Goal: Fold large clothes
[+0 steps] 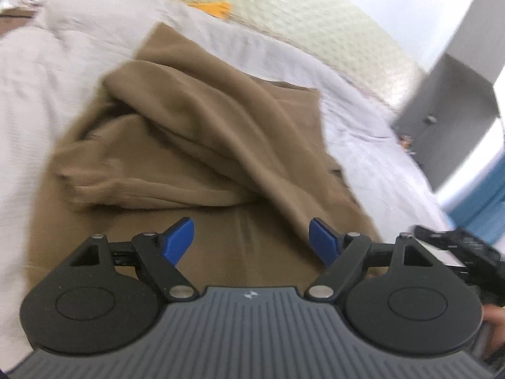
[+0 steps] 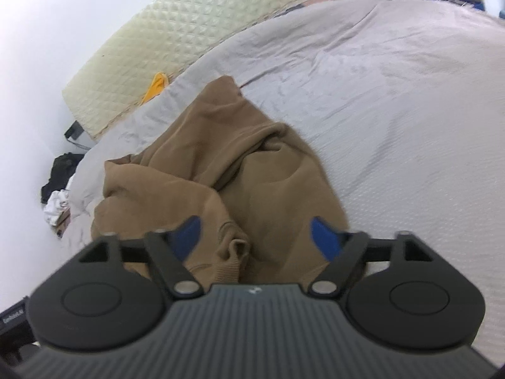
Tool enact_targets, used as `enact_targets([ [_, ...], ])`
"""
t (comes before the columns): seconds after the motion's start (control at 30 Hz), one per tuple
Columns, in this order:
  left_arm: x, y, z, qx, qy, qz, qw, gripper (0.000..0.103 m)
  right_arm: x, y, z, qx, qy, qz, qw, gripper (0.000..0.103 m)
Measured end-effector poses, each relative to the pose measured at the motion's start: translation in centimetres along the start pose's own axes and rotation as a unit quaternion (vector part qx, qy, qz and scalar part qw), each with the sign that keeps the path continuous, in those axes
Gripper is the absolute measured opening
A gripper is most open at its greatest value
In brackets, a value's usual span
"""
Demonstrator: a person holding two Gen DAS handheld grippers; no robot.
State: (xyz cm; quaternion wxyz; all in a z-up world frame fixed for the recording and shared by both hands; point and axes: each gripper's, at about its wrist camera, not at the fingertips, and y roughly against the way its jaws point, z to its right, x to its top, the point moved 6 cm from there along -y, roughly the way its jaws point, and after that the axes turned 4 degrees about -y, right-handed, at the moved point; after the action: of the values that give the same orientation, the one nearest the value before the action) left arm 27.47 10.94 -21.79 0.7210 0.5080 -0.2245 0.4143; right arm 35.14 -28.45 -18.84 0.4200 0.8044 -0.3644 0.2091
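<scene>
From the left wrist camera I see a bed covered by a pale grey bedspread [image 1: 363, 132], with a cream quilted headboard [image 1: 315, 22] along its far edge and a grey cabinet [image 1: 448, 107] standing past the bed's right side. An orange item [image 1: 217, 8] pokes out between bedspread and headboard. The brown garment [image 1: 195, 145] lies rumpled on the bed, heaped in thick folds, directly ahead of my left gripper [image 1: 251, 240]. That gripper tilts down toward the cloth with its blue pads [image 1: 180, 240] spread wide and nothing between them; the fabric lies below and beyond the tips. At the right edge part of the right gripper [image 1: 457, 246] shows, blurred. From the right wrist camera the same bedspread [image 2: 394, 94] fills the right half, the headboard [image 2: 189, 41] leans against a white wall, and dark and white clothes [image 2: 60, 183] lie on the floor at the left. The garment [image 2: 236, 170] sits bunched ahead, a ribbed hem nearest me. My right gripper [image 2: 255, 237] points down at it, jaws wide, gripping nothing.
</scene>
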Motion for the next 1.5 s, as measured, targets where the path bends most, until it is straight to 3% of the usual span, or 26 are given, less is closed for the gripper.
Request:
enact_targets([
  [0.2, 0.0, 3.4, -4.2, 0.063, 0.044, 0.013, 0.9970, 0.084, 0.4, -0.1, 2.4, -0.034, -0.035, -0.014, 0.999, 0.085],
  [0.4, 0.2, 5.5, -8.9, 0.151, 0.086, 0.022, 0.9846, 0.087, -0.2, -2.1, 6.7, -0.077, -0.112, -0.056, 0.989, 0.085],
  [0.5, 0.8, 5.8, -11.0, 0.170, 0.107, 0.019, 0.9795, 0.087, -0.7, -2.8, 7.9, -0.072, -0.148, -0.071, 0.984, 0.085],
  [0.6, 0.4, 5.6, -13.2, 0.161, 0.153, 0.004, 0.9751, 0.087, -1.6, -4.0, 8.3, -0.053, -0.186, -0.095, 0.977, 0.087],
  [0.67, -0.3, 4.8, -14.6, 0.152, 0.189, -0.011, 0.9700, 0.087, -2.5, -5.3, 8.5, -0.005, -0.246, -0.126, 0.961, 0.087],
  [0.73, -0.9, 4.0, -15.2, 0.119, 0.220, -0.023, 0.9679, 0.087, -3.0, -6.0, 8.1, 0.017, -0.266, -0.138, 0.954, 0.087],
  [0.83, -1.5, 2.9, -14.9, 0.064, 0.243, -0.038, 0.9673, 0.087, -2.9, -6.2, 7.0, 0.032, -0.255, -0.136, 0.957, 0.088],
  [0.93, -1.2, 2.5, -14.2, 0.049, 0.230, -0.039, 0.9712, 0.087, -2.2, -5.4, 5.7, 0.087, -0.253, -0.122, 0.956, 0.088],
  [1.03, -1.1, 2.7, -14.1, 0.030, 0.243, -0.031, 0.9692, 0.087, -1.2, -4.4, 4.4, 0.131, -0.247, -0.098, 0.955, 0.088],
  [1.1, -1.2, 3.0, -14.5, 0.027, 0.257, -0.029, 0.9656, 0.087, -0.7, -3.9, 4.1, 0.116, -0.227, -0.081, 0.964, 0.088],
  [1.2, -1.5, 2.7, -15.4, 0.031, 0.274, -0.034, 0.9605, 0.087, -0.4, -3.6, 5.1, 0.049, -0.208, -0.061, 0.975, 0.088],
  [1.3, -1.9, 2.4, -16.0, 0.057, 0.275, -0.044, 0.9588, 0.087, -0.4, -4.1, 6.5, -0.016, -0.197, -0.055, 0.979, 0.088],
  [1.37, -2.2, 2.2, -16.5, 0.093, 0.266, -0.054, 0.9580, 0.087, -0.3, -4.7, 6.9, -0.045, -0.175, -0.065, 0.981, 0.088],
  [1.43, -2.5, 1.8, -16.9, 0.092, 0.271, -0.064, 0.9561, 0.087, -0.2, -6.0, 6.6, -0.053, -0.145, -0.078, 0.985, 0.087],
  [1.5, -2.9, 1.3, -17.1, 0.063, 0.288, -0.073, 0.9526, 0.086, 0.0, -7.1, 6.3, -0.048, -0.133, -0.086, 0.986, 0.087],
])
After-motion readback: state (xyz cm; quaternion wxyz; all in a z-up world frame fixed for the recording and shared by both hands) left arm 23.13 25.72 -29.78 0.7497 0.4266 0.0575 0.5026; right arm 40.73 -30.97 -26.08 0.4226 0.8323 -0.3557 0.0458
